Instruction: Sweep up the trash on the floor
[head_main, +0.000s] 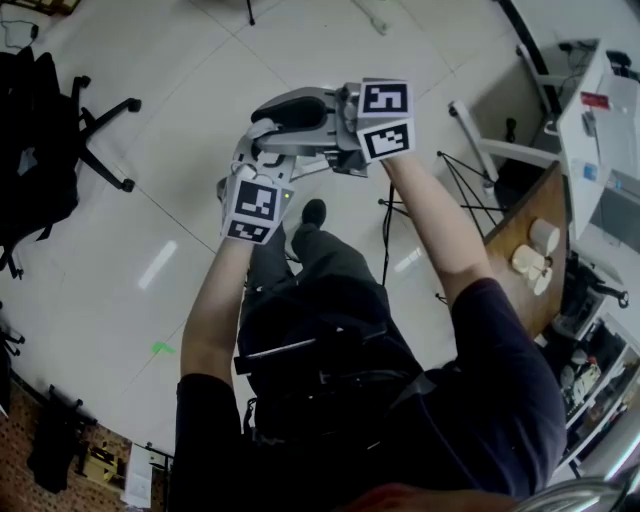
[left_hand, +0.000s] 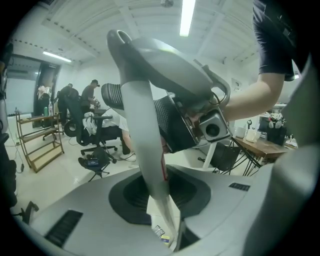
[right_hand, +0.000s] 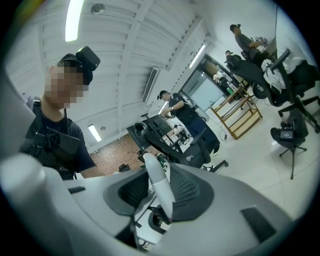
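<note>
Handle (left_hand: 137, 115), pale grey, clamped between the pads of my left tongs (left_hand: 160, 197) | red label (left_hand: 163, 167) on it, print unreadable | long axis runs 6 to 11 o'clock, rounded end up | my right tongs (right_hand: 160, 195) grip its top | head view: both at 12 o'clock, above tiled floor (head_main: 180, 120)

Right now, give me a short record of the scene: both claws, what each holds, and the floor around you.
left claw: shut on a handle with a grey looped top
right claw: shut on a white stick
placing: both claws close together in front of the person
floor: pale tiles
around: black office chair at left, wooden table at right
</note>
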